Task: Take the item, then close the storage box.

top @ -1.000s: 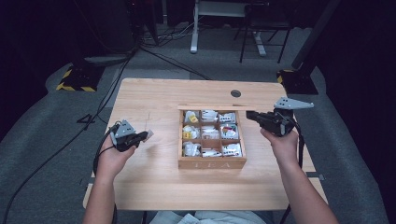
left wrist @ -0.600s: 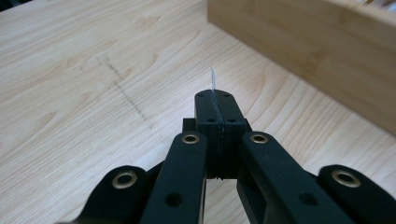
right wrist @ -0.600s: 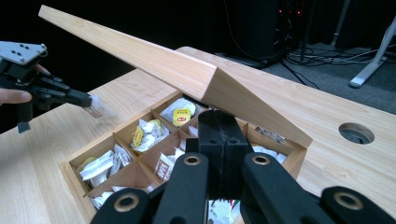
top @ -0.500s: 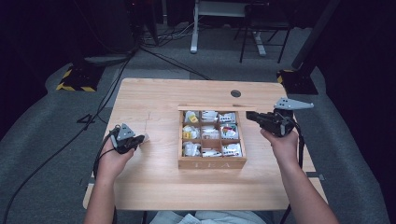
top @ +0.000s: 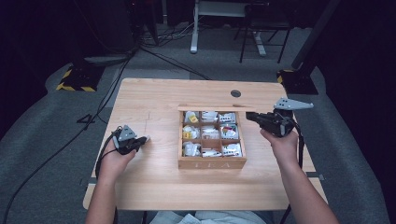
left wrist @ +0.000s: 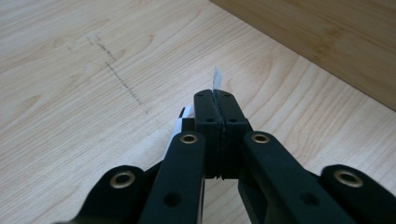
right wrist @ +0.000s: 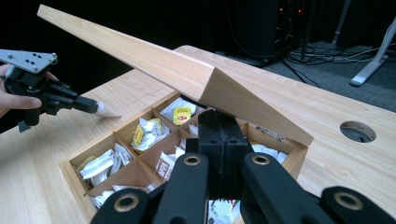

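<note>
Lower and nearer the person now, left tool (top: 140, 140) pinches a white packet (left wrist: 217, 78); right tool (top: 252, 116), clenched, props the tea box's (top: 212, 163) lid (right wrist: 154, 60).

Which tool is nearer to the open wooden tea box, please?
Right. The right tool sits at the tea box by its far right corner; the left tool is off to its left, apart.

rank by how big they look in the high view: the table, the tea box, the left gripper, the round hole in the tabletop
1. table
2. tea box
3. left gripper
4. round hole
The gap between the last two is clear, though the hole lies farther from the camera.
</note>
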`<state>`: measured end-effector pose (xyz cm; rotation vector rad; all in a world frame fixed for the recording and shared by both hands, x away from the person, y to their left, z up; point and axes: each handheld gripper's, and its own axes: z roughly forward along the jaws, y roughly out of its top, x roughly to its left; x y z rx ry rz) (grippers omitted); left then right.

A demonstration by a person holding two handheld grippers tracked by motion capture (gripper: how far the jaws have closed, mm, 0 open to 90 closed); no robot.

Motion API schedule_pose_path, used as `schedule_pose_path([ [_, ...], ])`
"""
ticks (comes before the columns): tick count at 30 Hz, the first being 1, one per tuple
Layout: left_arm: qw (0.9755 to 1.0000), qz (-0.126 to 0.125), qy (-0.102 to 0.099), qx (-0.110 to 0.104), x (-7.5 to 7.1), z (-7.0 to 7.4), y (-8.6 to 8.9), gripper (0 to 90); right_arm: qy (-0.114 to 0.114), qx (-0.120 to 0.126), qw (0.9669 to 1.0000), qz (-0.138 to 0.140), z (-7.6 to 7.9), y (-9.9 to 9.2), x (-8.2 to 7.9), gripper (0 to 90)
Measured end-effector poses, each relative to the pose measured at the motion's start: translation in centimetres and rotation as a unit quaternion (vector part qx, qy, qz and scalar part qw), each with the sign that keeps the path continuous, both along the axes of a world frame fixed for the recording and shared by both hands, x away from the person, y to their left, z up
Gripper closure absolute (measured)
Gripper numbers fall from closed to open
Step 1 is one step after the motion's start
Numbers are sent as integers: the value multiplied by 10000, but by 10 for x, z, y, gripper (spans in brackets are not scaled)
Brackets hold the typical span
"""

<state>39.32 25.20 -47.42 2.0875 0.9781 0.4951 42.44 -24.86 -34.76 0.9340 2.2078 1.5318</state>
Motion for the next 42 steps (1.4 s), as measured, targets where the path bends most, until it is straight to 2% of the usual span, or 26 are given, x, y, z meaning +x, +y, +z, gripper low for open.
schedule_pose_path([
  [1, 10000, -13, 5, -44, 0, 0, 0, 866, 1, 2, 10000, -1, 0, 0, 0, 897],
  [3, 9997, 101, 6, -214, 0, 0, -1, 742, -5, -5, 10000, 1, 0, 0, 0, 897],
  [4, 9997, 88, -8, -231, 0, 0, -1, 676, -5, -2, 10000, 3, 0, 0, 0, 897],
  [8, 9994, 109, 43, -332, -1, 2, -2, 597, -4, -5, 10000, 4, 0, 0, 0, 897],
  [16, 9993, 121, -66, -355, -13, 12, -3, 452, 25, -9, 10000, 32, 0, 0, 1, 897],
  [22, 9995, -73, -36, -311, -25, 20, -9, 387, 53, -21, 10000, 27, 0, 0, 1, 897],
  [23, 9994, -20, 64, -343, -28, 21, -9, 384, 52, -22, 10000, 29, 0, 0, 1, 897],
  [26, 9994, 100, 235, -245, -34, 23, -8, 346, 68, -11, 10000, 47, 0, 0, 2, 897],
  [28, 9990, 159, 386, -182, -39, 21, -5, 334, 78, -14, 10000, 51, 0, 0, 2, 897],
  [30, 9986, 236, 455, -118, -42, 18, -1, 324, 89, -20, 9999, 54, 0, 0, 1, 897],
  [34, 9968, 401, 689, -22, -46, 6, 11, 287, 140, -26, 9999, 65, 0, 0, 1, 897],
  [39, 9946, 584, 850, 113, -50, -9, 22, 269, 174, -49, 9998, 83, 1, 0, 0, 897],
  [40, 9942, 638, 857, 80, -50, -12, 23, 268, 203, -43, 9997, 85, 1, 0, 0, 896],
  [42, 9936, 649, 910, 136, -49, -16, 27, 263, 235, -63, 9997, 91, 1, 0, 0, 896],
])
